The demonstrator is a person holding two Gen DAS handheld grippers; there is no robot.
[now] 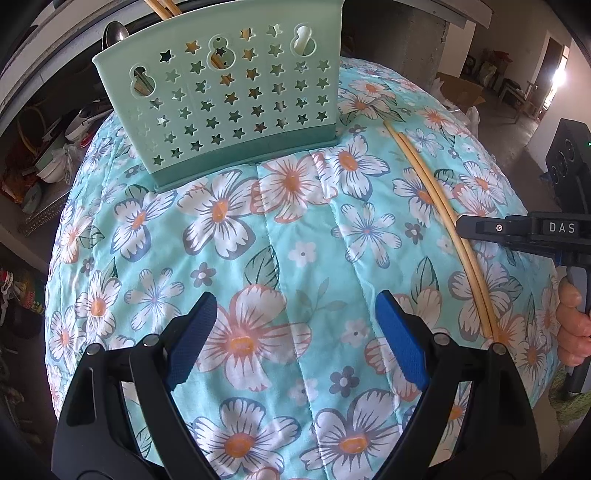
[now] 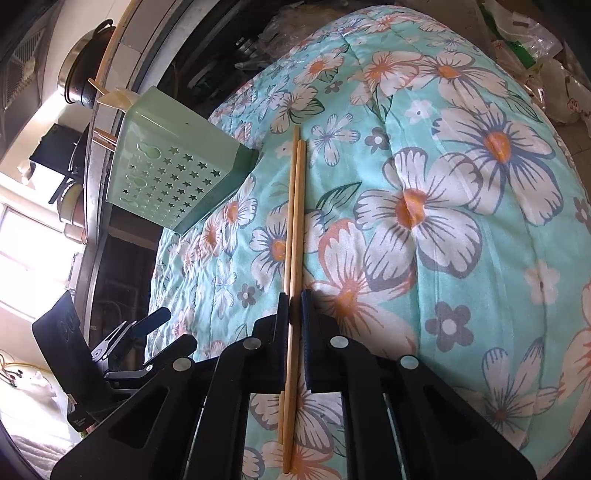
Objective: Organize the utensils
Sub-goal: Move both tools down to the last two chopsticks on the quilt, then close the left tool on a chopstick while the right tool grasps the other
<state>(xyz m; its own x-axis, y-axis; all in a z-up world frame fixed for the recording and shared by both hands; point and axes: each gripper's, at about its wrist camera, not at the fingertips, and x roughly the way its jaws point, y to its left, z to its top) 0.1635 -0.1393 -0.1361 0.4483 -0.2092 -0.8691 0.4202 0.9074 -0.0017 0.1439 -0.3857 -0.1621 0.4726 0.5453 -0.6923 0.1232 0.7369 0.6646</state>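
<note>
Okay, so the right gripper [image 2: 294, 306] has its jaws pinched in tight on the pair of chopsticks [image 2: 294, 221], grabbing them a bit past the middle toward the near end, and both sticks sit side by side between the pads. They're lying flat on the flowery quilt [image 2: 461, 184], pointing roughly toward the green holder [image 2: 173, 173] with the star cut-outs, which stands at the far edge of the quilt and already has some chopsticks and a spoon [image 1: 114, 33] poking out the top.

The left gripper [image 1: 295, 336] hangs over bare quilt with its jaws spread wide and nothing in them.

My take on doing this bit well: lift straight up first so the sticks don't drag or snag on the soft fabric. Because the grip is off-centre, the long far ends will probably want to droop or scissor apart, so I'd keep the squeeze firm and tip the tips down slowly. Then line them up over an open slot in the holder before letting go; dropping them early likely bounces one off the rim. The free left gripper could steady the holder, since it's light plastic sitting on a squishy surface and looks easy to knock over.
</note>
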